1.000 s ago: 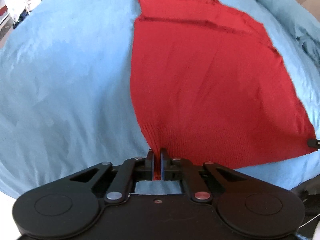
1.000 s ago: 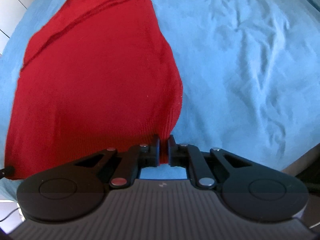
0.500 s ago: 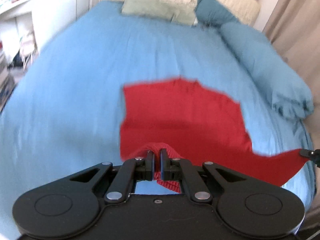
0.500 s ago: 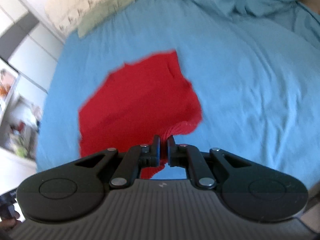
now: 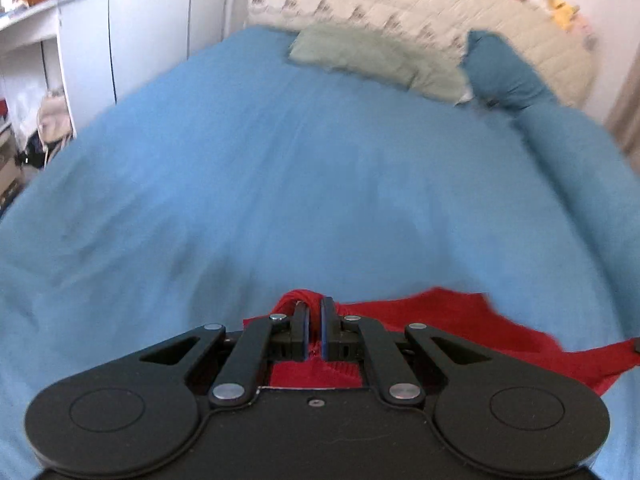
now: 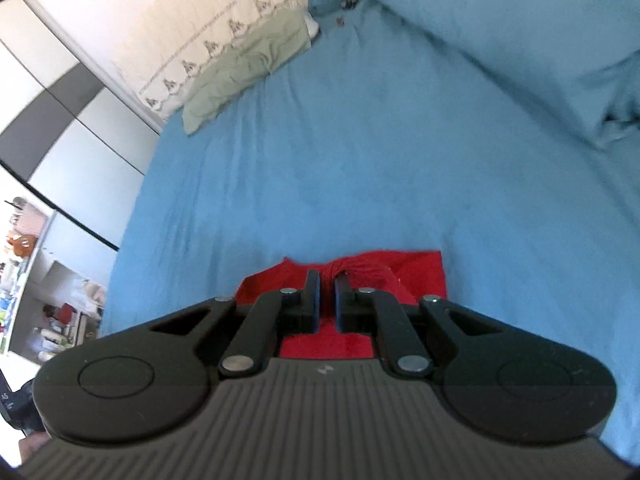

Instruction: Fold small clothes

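Note:
A red knit garment (image 5: 452,320) lies on the blue bed sheet (image 5: 304,184). My left gripper (image 5: 314,305) is shut on its hem and holds it lifted, with cloth bunched between the fingers. The garment stretches to the right, to the tip of the other gripper at the view's edge. In the right wrist view my right gripper (image 6: 327,280) is shut on the other hem corner of the red garment (image 6: 416,272), which bunches at the fingertips. Most of the garment is hidden under both grippers.
A pale green pillow (image 5: 360,56) and a blue pillow (image 5: 504,72) lie at the head of the bed by a cream headboard (image 5: 420,4). A rolled blue duvet (image 6: 520,28) lies along the right side. White wardrobes and shelves (image 5: 48,64) stand to the left.
Both grippers have lifted the hem and carried it forward over the garment toward the head of the bed. The flat red cloth has dropped from view beneath the grippers.

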Available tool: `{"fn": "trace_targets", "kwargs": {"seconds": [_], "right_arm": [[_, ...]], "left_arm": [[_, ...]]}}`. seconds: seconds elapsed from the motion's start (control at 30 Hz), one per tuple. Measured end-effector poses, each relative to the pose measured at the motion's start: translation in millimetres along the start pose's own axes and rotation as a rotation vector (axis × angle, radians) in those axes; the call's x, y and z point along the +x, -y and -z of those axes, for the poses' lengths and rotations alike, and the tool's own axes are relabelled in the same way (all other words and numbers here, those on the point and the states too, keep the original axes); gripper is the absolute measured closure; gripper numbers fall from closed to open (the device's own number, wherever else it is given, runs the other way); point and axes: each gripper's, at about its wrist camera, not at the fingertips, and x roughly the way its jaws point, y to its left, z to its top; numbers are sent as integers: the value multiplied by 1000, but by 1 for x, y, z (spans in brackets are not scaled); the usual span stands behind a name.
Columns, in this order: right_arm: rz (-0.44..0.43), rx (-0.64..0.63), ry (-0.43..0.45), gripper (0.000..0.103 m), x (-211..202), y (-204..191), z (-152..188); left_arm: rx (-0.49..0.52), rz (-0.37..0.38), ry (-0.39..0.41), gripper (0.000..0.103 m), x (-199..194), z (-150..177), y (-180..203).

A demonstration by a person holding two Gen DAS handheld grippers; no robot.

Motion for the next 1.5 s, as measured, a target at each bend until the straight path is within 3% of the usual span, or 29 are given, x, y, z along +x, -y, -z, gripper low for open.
{"fn": "trace_targets", "kwargs": {"seconds": [0.17,0.3,0.4,0.47,0.5,0.53,0.57,0.6,0.73,0.83,0.93,1.13,1.23,1.37,1.5], "right_arm": [[53,-31,-76,81,107,27,-7],[80,-57,-93,81,148,37,-7],[99,-97,-94,77,164,39,-12],[91,-117,-84,74,166,41,-12],[87,-136,-83,65,162,43,-12],[87,-161,-79,41,159,39,-10],[91,-190,-67,27,153,34,-10],[99,-222,-47,10,142,27,-6],[53,-409,38,0,100,-3,10],[28,-530,80,0,74,-14,44],[7,-573,54,0,72,-9,75],[79,-521,-58,0,98,18,111],[93,-462,-94,0,108,32,114],[94,-458,-62,0,98,28,114],[90,-447,10,0,53,11,108]], "left_arm": [[-64,-63,-55,98,72,8,-7],[-67,-96,-84,98,100,9,-9],[-77,-101,-91,90,105,8,-8],[-68,-126,-77,55,100,1,0],[-58,-141,-57,26,88,4,4],[-40,-155,-23,13,76,4,7],[-22,-165,7,9,65,4,10],[-2,-162,32,8,53,7,14],[86,-106,64,3,15,34,34],[157,-84,18,2,8,69,49],[198,-56,-28,2,16,99,53],[235,-82,-125,2,42,133,44],[201,-57,-125,1,46,135,37],[235,-104,-106,2,24,123,48],[204,-256,-69,1,-11,102,62]]}}
